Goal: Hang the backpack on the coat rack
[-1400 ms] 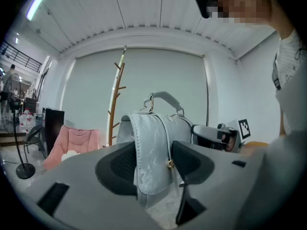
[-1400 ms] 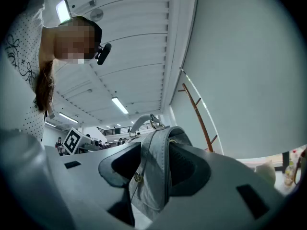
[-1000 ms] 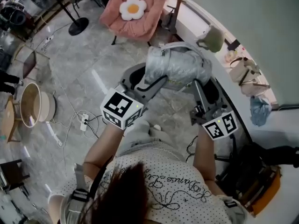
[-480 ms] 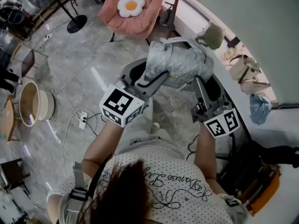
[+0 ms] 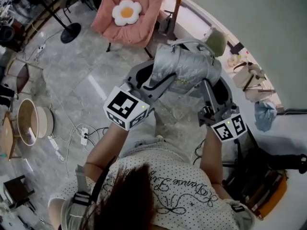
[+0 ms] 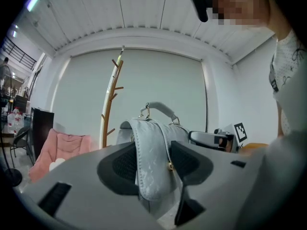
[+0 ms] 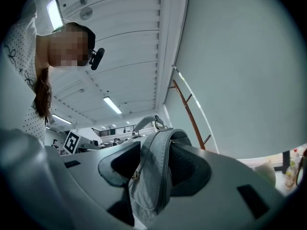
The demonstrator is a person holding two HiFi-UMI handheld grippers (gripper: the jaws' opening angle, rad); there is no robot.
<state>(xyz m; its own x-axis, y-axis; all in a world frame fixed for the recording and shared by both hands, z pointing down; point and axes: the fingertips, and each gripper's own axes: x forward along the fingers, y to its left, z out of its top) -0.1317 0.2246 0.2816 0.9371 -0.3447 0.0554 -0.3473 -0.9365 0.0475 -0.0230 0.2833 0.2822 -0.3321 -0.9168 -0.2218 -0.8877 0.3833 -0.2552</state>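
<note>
The grey tiled floor lies open to the left. Its right edge is closed off by a pale wall and a white ledge running along the wall's foot. A pink chair stands at the far end, just beside the wooden coat rack, whose pole rises close to the wall. The silver-grey backpack hangs in the air in front of the person, carried between both tools, near the rack but apart from it and close to the ledge. The left gripper has a strap between its jaws, which are closing on it. The right gripper is clamped on the backpack's other side.
</note>
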